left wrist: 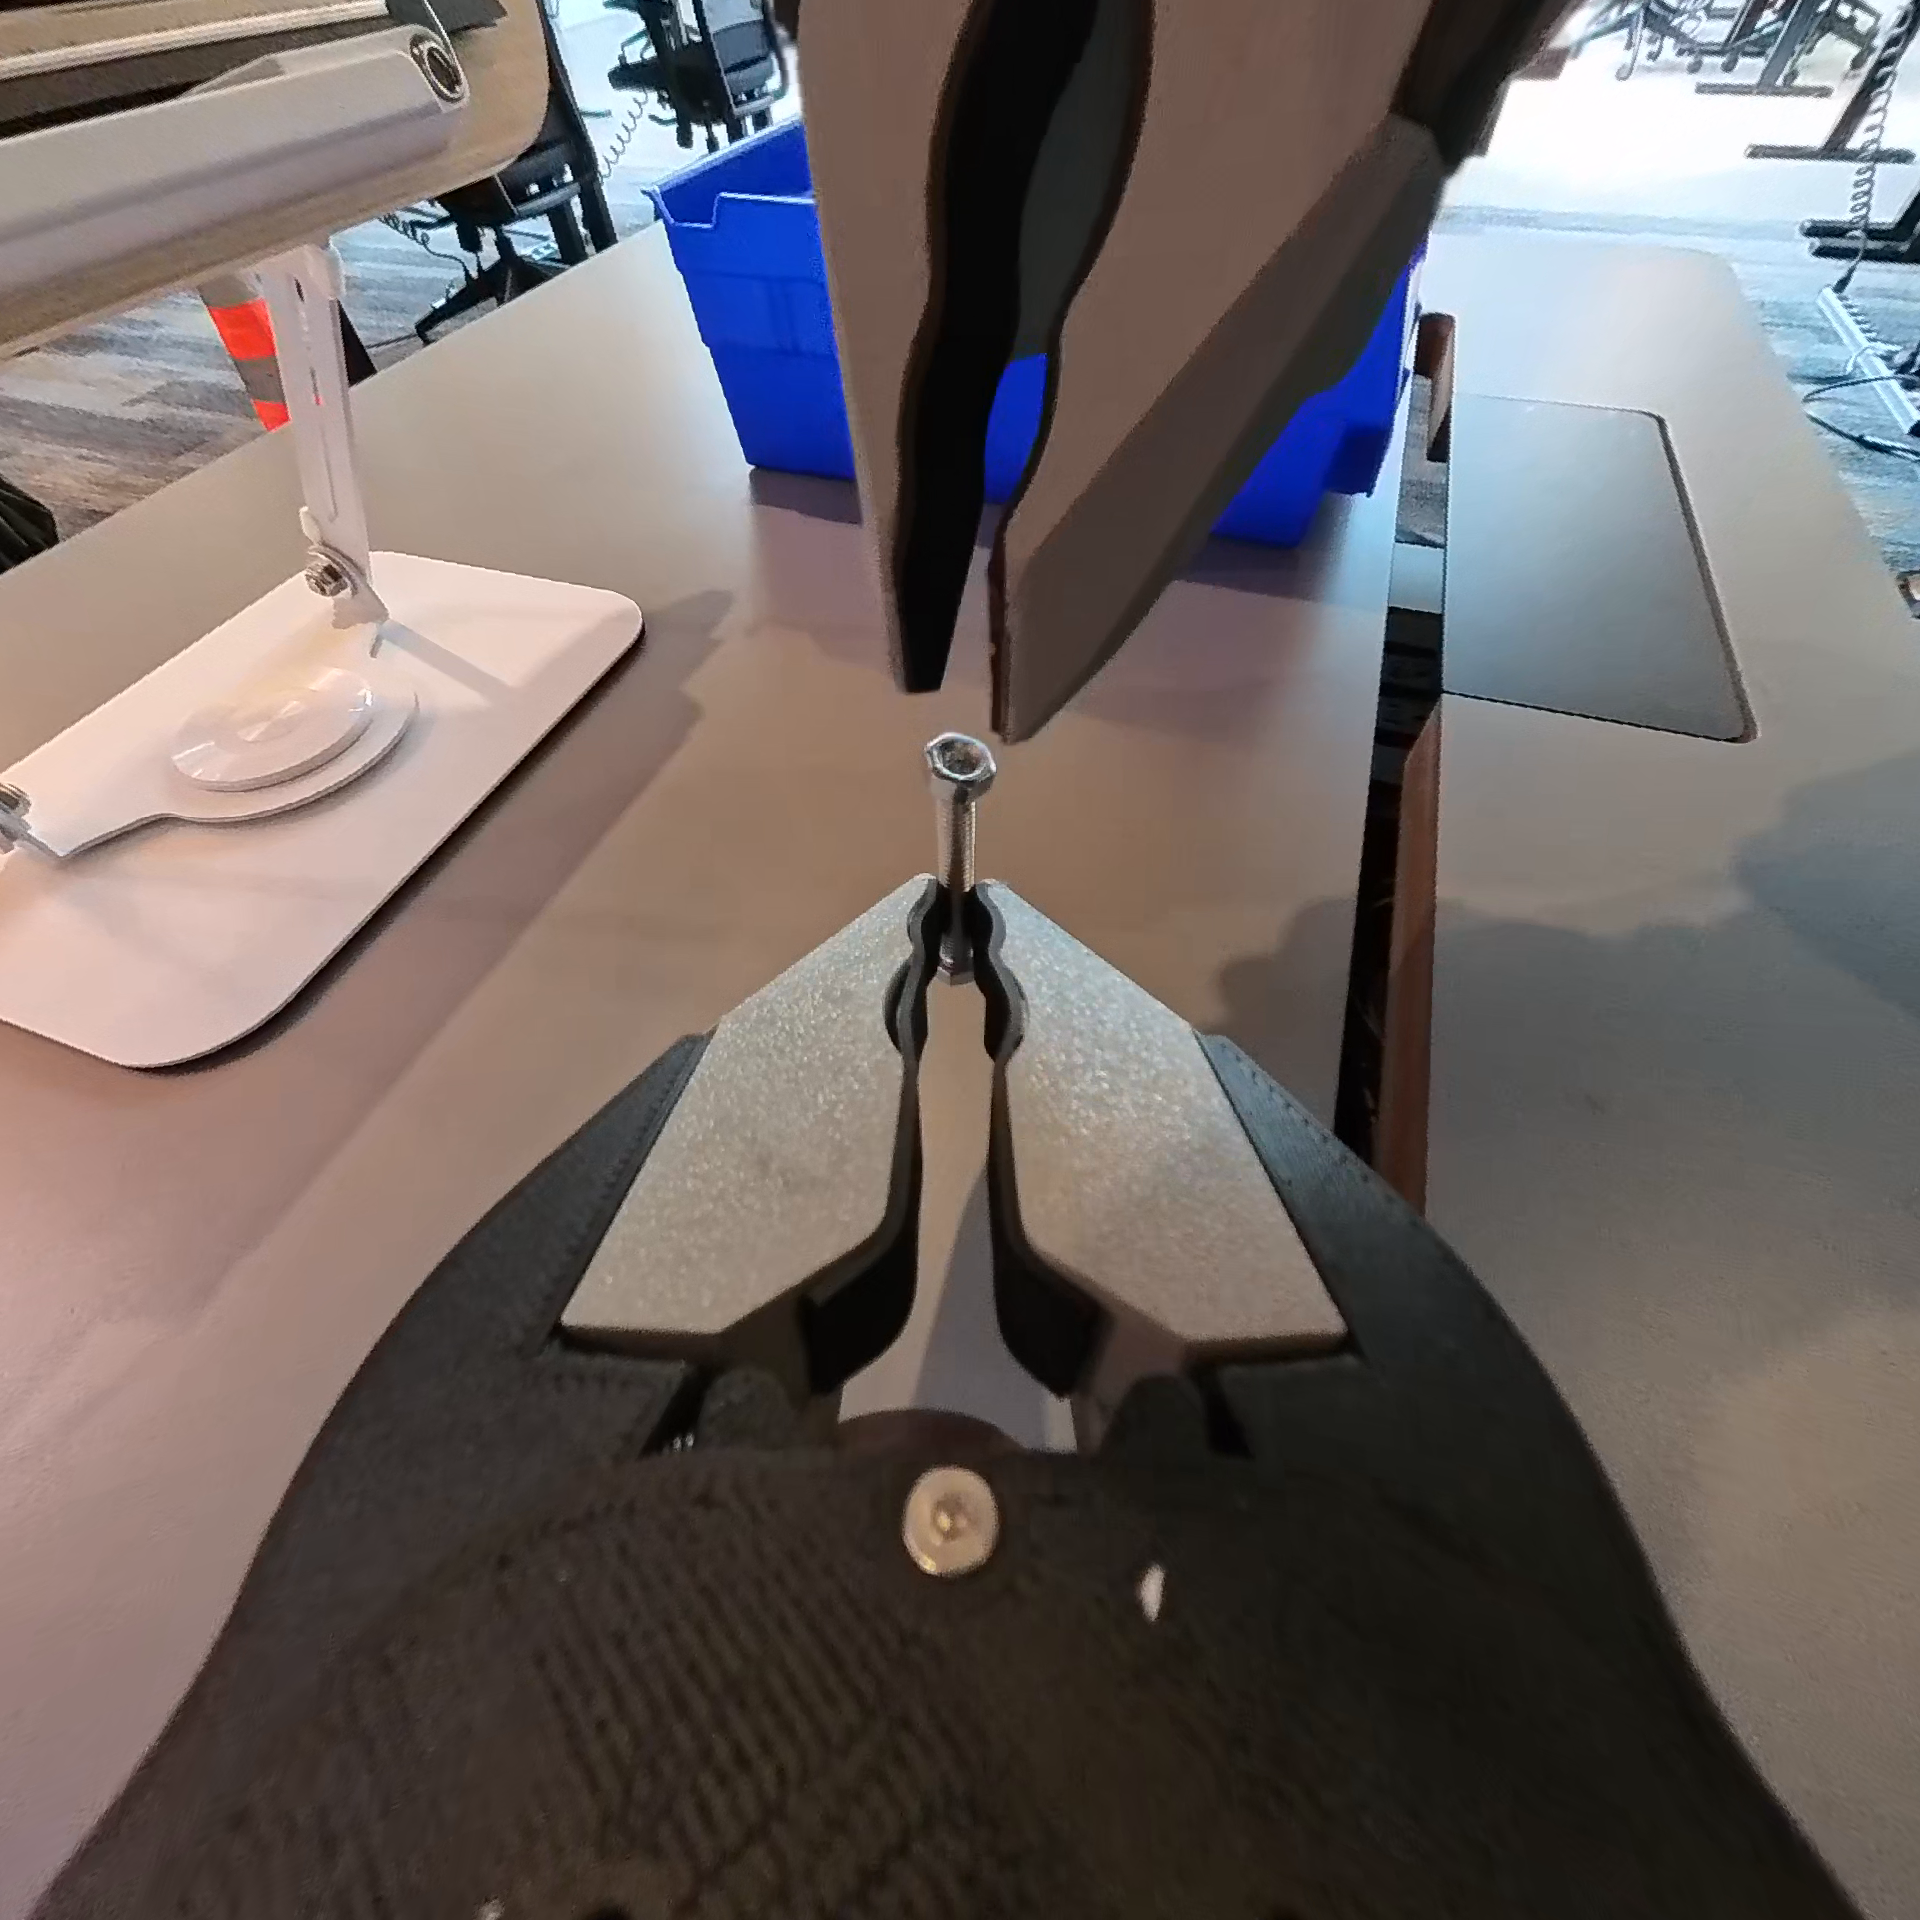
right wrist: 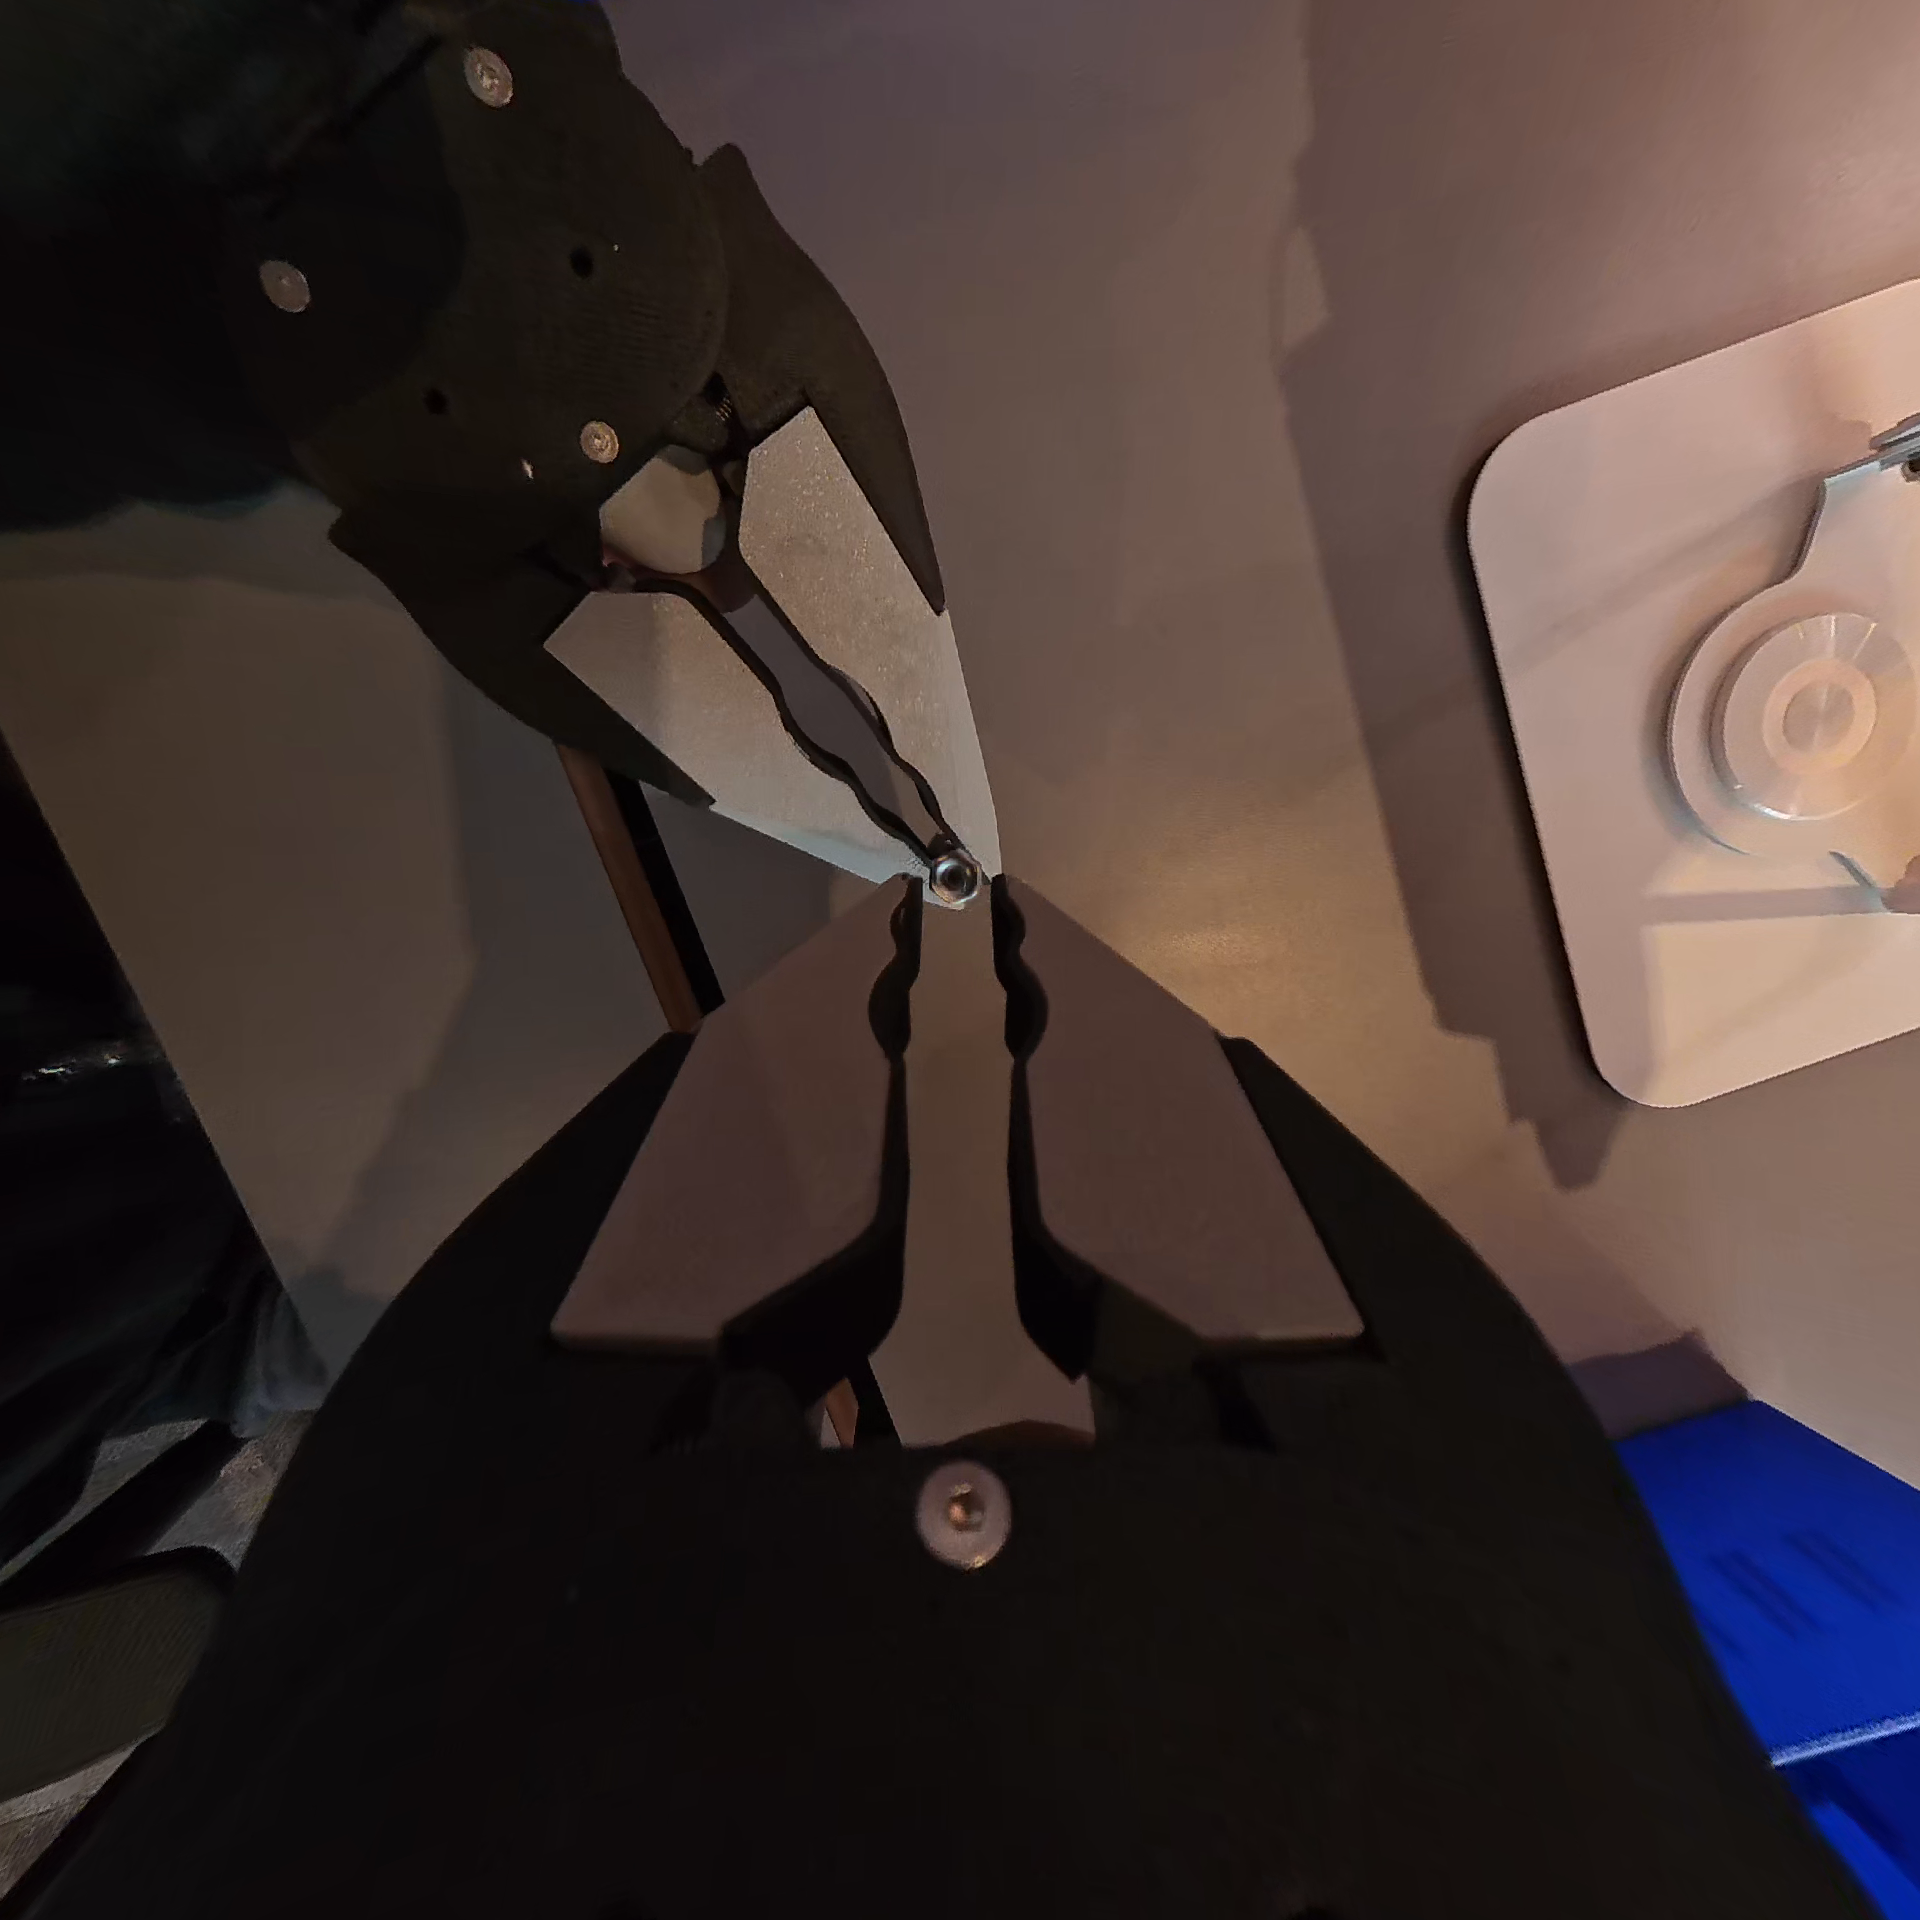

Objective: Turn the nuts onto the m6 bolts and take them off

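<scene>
My left gripper (left wrist: 958,896) is shut on a silver M6 bolt (left wrist: 954,836), which sticks out past its fingertips. A silver nut (left wrist: 961,769) sits on the bolt's far end. My right gripper (left wrist: 961,712) comes in from above with its jaws a small gap apart, its tips just short of the nut and not touching it. In the right wrist view my right gripper (right wrist: 956,896) is narrowly open, and the nut (right wrist: 951,878) shows end-on just beyond its tips. The left gripper (right wrist: 935,854) reaches in from the upper left there.
Both grippers are above a grey table (left wrist: 582,499). A blue bin (left wrist: 769,343) stands at the back behind the right gripper. A white stand base (left wrist: 312,748) sits to the left and also shows in the right wrist view (right wrist: 1621,582). A dark gap (left wrist: 1397,831) splits the table on the right. Left tips to right tips: about 4 cm.
</scene>
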`<state>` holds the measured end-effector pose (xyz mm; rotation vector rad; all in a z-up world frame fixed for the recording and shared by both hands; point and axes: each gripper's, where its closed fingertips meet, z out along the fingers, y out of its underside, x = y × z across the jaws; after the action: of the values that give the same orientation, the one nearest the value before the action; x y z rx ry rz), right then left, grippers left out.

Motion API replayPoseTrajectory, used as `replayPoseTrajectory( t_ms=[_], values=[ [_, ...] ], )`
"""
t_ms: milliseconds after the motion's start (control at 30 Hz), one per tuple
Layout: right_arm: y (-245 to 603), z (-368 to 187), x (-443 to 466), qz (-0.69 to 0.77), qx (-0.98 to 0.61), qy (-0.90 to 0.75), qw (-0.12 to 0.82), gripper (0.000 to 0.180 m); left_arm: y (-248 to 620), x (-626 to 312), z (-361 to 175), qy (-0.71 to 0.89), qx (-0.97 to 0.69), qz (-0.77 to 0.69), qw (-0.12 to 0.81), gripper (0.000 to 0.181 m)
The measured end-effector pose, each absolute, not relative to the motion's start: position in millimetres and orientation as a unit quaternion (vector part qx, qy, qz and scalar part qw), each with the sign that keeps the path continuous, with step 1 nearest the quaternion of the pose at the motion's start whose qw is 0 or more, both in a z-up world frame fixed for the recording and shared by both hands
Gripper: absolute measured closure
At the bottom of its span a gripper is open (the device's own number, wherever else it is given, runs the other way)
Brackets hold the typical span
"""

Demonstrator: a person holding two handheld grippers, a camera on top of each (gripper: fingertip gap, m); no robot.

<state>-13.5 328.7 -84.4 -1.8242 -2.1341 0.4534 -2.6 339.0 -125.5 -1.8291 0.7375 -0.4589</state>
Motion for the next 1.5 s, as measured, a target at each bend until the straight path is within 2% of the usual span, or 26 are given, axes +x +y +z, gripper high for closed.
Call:
replayPoseTrajectory(
  t_ms=[667,1500],
  values=[
    [320.0,-72.8,-15.3,0.222,-0.519,-0.78,0.27,0.174,338.0,-1.9,-123.2,0.309,-0.761,-0.199,0.534,0.179],
    [325.6,-79.4,-13.0,0.246,-0.53,-0.765,0.272,0.177,335.2,0.8,-117.7,0.313,-0.75,-0.213,0.542,0.179]
  ],
)
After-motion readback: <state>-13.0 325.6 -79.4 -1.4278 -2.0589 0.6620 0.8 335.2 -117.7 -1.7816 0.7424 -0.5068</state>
